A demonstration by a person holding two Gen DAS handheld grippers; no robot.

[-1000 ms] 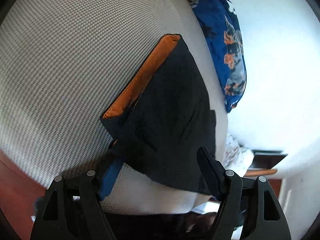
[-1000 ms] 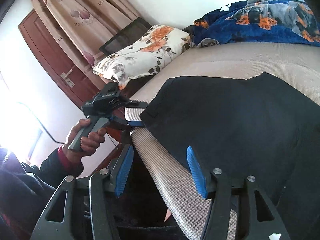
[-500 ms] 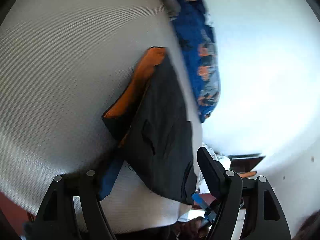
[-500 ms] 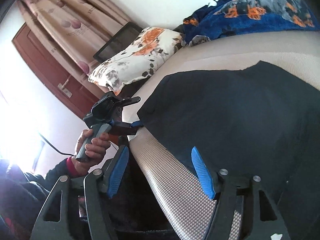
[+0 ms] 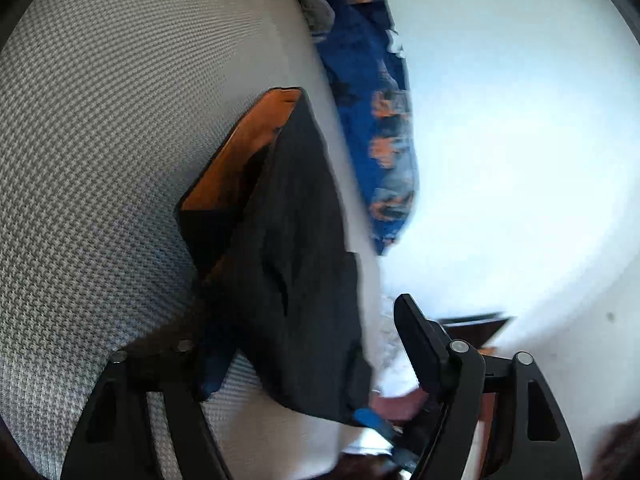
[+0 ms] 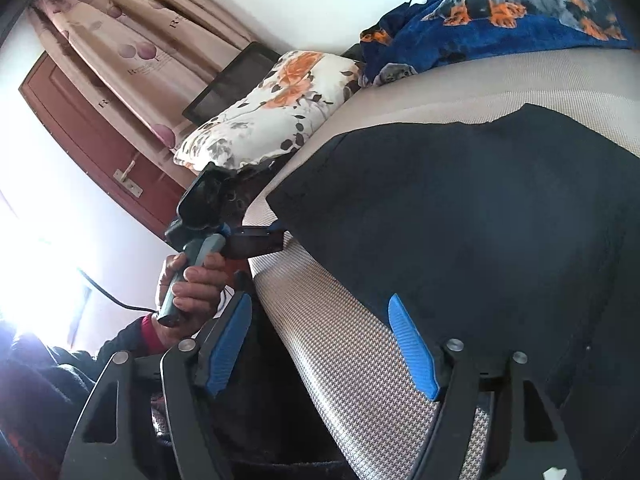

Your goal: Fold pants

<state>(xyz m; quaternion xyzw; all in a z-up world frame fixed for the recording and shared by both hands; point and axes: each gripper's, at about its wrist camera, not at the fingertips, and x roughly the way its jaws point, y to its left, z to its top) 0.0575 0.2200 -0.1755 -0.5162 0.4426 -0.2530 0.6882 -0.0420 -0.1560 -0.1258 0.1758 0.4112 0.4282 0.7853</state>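
Note:
Black pants [image 5: 296,248] lie folded on the houndstooth bed [image 5: 100,140], with an orange lining [image 5: 240,160] showing at one edge. My left gripper [image 5: 308,332] is open, and the near end of the pants lies between its fingers without being pinched. In the right wrist view the pants [image 6: 480,216] spread to the right, and the left gripper [image 6: 274,200] sits at their corner by the bed's edge. My right gripper [image 6: 320,304] has its jaws opening over the bed's edge. The pants' hem lies beside its right blue pad [image 6: 412,348], and nothing is pressed between the pads.
A blue blanket with a dog print [image 6: 500,12] lies along the far side of the bed. A floral pillow [image 6: 272,112] sits at its head, with curtains [image 6: 132,48] and a brown door [image 6: 88,140] beyond. A hand [image 6: 188,284] holds the left gripper's handle.
The right gripper's pads have spread wider apart. The left gripper has tilted, so the pants appear steeper in its view, and the right gripper's blue tip and a hand have come into view.

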